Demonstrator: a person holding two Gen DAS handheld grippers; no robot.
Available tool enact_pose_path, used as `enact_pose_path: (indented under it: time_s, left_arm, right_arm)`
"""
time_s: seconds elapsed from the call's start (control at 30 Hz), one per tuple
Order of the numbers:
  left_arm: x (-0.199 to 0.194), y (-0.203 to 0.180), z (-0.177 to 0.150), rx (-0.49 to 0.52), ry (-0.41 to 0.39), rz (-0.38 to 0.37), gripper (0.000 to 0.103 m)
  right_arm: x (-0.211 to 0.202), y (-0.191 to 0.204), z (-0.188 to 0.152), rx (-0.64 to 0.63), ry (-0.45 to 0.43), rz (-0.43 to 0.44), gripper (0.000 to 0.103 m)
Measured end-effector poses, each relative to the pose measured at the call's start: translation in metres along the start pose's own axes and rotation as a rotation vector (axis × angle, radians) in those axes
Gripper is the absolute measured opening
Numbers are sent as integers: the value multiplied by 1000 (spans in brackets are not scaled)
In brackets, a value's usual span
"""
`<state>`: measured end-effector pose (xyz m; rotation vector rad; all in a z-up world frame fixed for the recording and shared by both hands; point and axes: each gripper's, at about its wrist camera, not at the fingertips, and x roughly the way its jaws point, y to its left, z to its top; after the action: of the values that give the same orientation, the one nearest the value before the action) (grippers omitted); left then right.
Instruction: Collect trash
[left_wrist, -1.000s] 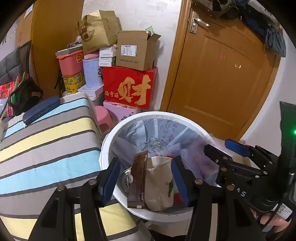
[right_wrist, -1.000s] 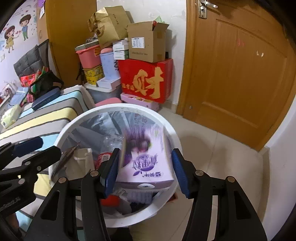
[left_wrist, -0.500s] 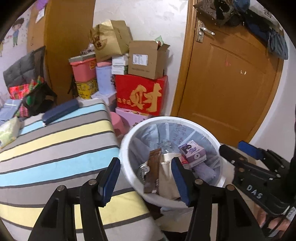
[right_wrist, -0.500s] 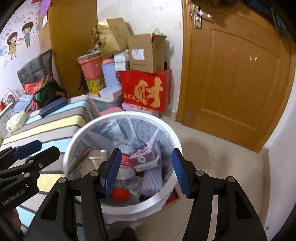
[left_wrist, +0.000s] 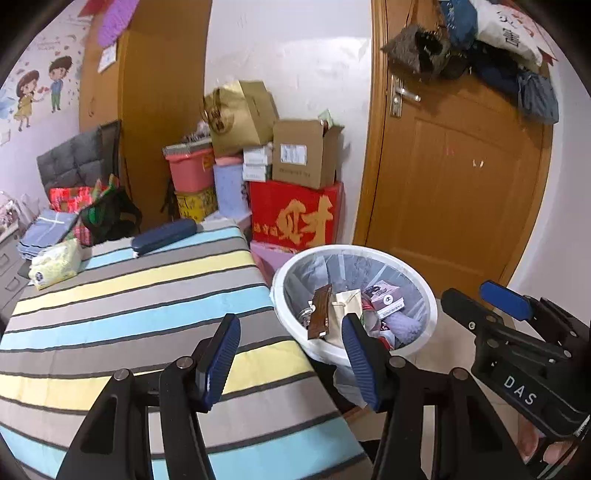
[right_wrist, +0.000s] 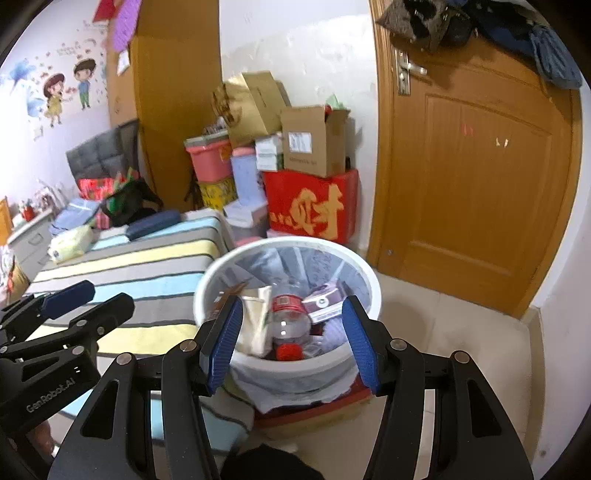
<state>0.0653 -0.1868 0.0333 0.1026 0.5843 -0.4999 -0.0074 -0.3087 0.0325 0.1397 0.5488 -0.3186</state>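
A white trash bin (left_wrist: 424, 295) with a clear liner stands on the floor by the bed; it also shows in the right wrist view (right_wrist: 364, 275). Inside lie a purple carton (right_wrist: 325, 304), a plastic bottle with a red label (right_wrist: 288, 314), a beige paper bag (left_wrist: 345, 304) and a brown wrapper (left_wrist: 319, 312). My left gripper (left_wrist: 290, 360) is open and empty, above the bed's edge, back from the bin. My right gripper (right_wrist: 291, 343) is open and empty, above and short of the bin; it also shows in the left wrist view (left_wrist: 491, 302).
A striped bed (left_wrist: 129, 302) lies left of the bin, with a dark blue case (left_wrist: 164, 236) and a yellow tissue pack (left_wrist: 55, 262) on it. Stacked boxes, one red (left_wrist: 295, 218), stand against the wall. A wooden door (left_wrist: 454, 192) is shut behind the bin.
The purple carton has left my right gripper and dropped into the bin. Both grippers have pulled up and back from the bin, which now looks smaller and farther.
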Motion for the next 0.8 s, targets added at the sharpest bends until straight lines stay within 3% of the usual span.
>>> enact_pose_path:
  time_s: [0.2, 0.8]
  left_arm:
    - [-30, 2, -19, 6, -24, 24, 57]
    - [-65, 1, -46, 5, -63, 51, 57]
  right_arm:
    - [-19, 9, -10, -5, -35, 1, 58]
    - [-38, 21, -29, -15, -72, 22, 58]
